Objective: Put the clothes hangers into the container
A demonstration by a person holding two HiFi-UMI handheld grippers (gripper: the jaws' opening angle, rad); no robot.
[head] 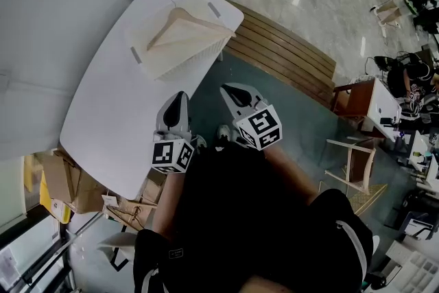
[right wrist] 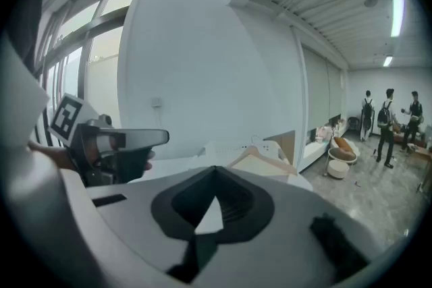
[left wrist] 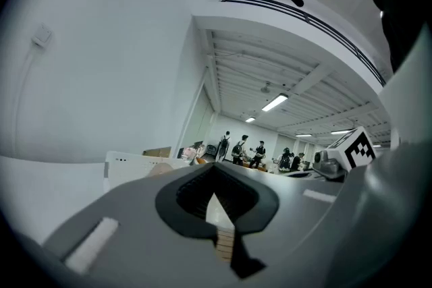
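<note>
Hanger lies in the open top of the container, so the task looks done or nearly so. Well short of the container, the left gripper and right gripper both have their jaws pressed together on nothing. Between them and the container the table shows no other hanger.

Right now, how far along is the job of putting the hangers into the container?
Done: a wooden hanger rests in the white container. In hand: nothing; the left gripper and right gripper are shut and empty. Left: no other hanger shows on the table, so it looks finished.
</note>
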